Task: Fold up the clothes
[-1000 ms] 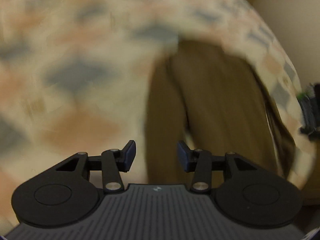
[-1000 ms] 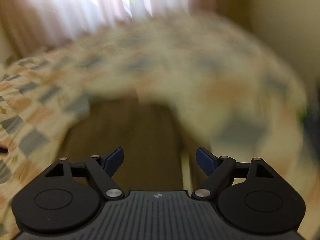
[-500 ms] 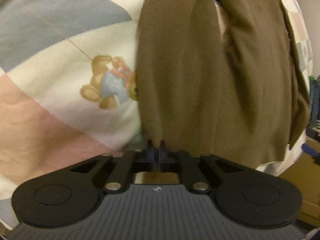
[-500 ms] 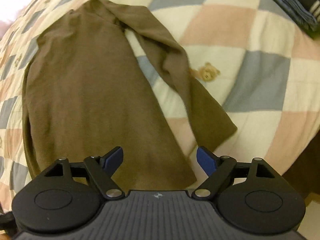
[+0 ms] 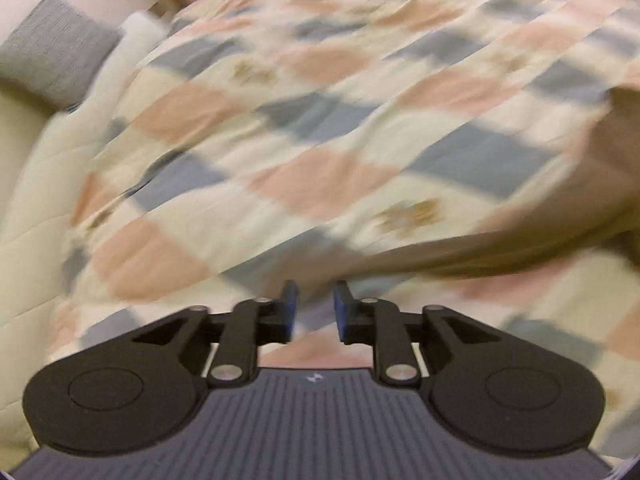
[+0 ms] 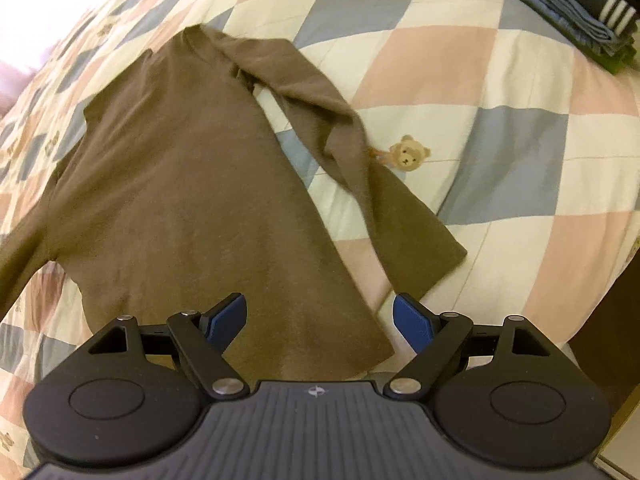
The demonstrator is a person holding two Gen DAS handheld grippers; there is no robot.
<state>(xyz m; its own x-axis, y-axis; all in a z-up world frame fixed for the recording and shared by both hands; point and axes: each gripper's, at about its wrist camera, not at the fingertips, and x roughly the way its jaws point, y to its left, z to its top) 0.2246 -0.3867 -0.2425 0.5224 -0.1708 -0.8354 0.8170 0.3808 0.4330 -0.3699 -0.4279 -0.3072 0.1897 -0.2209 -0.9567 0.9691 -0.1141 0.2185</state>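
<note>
The right gripper is held spread wide above the hem of the brown long-sleeved shirt, which lies flat on the checked quilt. The left gripper is seen opening, with nothing between its jaws. No fold is seen yet; the sleeve lies outward, with the folded stack well apart.

I see a checked quilt in pink, blue and cream covering the bed, printed with a teddy bear. A grey cushion lies at the bed's far left corner.
</note>
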